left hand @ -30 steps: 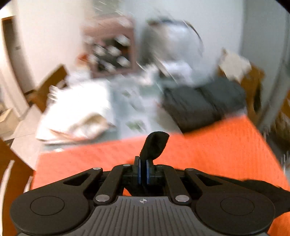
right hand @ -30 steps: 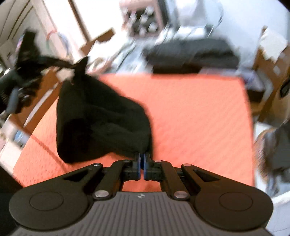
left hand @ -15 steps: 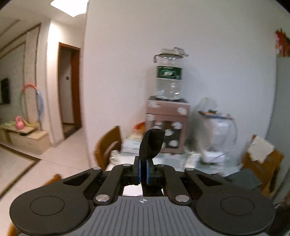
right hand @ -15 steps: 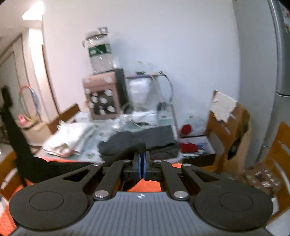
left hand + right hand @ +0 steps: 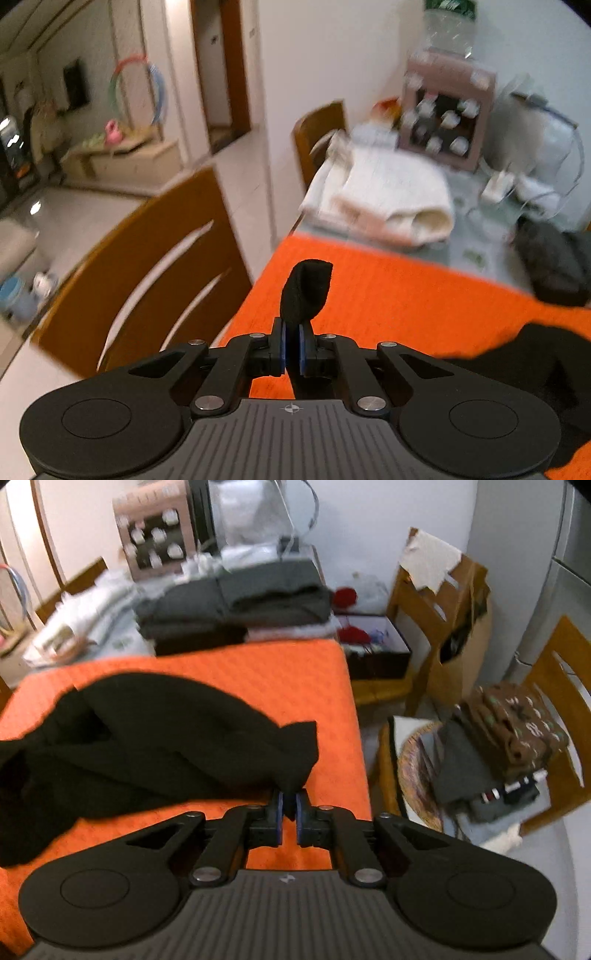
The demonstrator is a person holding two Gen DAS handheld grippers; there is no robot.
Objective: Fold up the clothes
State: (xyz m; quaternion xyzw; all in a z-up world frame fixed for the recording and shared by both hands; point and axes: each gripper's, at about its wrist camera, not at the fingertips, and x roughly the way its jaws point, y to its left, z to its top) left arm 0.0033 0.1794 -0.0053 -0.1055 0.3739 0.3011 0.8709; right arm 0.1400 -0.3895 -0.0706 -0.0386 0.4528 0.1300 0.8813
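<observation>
Both grippers grip one black garment [image 5: 155,738] lying on the orange cloth [image 5: 258,672]. At lower centre of the left view, the left gripper [image 5: 292,347] is clamped on an upright black flap. The right gripper [image 5: 289,818] has just been opening slightly, a garment corner between its pads.

Both tools look alike. The left gripper [image 5: 291,349] has a grey ribbed housing with a small round crosshair emblem, flanked by two matte black discs with recessed circles. Black linkage arms with silver screw heads lead to black fingers faced with blue pads [image 5: 282,347]. The right gripper [image 5: 289,816] has the same build and blue pads [image 5: 300,818]
</observation>
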